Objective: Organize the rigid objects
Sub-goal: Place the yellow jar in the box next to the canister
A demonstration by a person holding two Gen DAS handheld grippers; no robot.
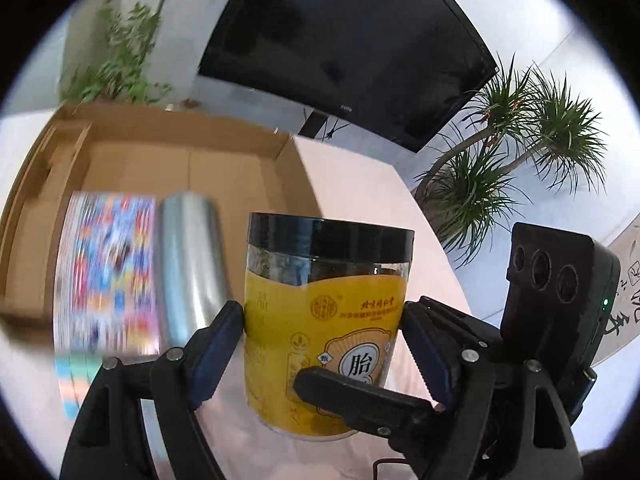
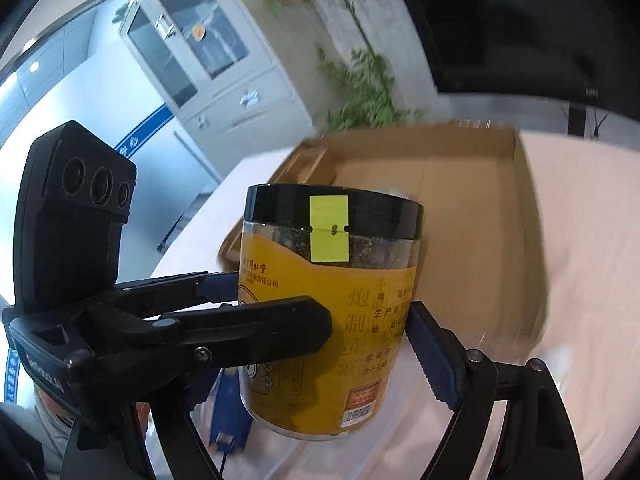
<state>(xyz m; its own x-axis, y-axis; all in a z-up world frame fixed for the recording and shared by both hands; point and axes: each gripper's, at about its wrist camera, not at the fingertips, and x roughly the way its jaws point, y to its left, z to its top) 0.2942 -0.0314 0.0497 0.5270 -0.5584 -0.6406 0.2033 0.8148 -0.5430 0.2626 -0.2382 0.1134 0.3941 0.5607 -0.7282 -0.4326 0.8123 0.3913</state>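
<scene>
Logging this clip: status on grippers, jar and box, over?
Both grippers, left and right, shut on the yellow jar, upright, off the table. Cardboard box ahead holds silver can and colourful pack. Path clear.

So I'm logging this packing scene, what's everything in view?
jar: one, yellow label, black lid, lifted in front of the box
cardboard box: one, brown, open, on the table
printed pack: one, multicoloured, lying in the box
metal cylinder: one, silver, lying beside the pack
table: one, pale pink cover
monitor: one, black, behind the table
plants: two, green, background
cabinet: one, pale grey, background
left gripper: black, shut on the jar
right gripper: black, shut on the jar
</scene>
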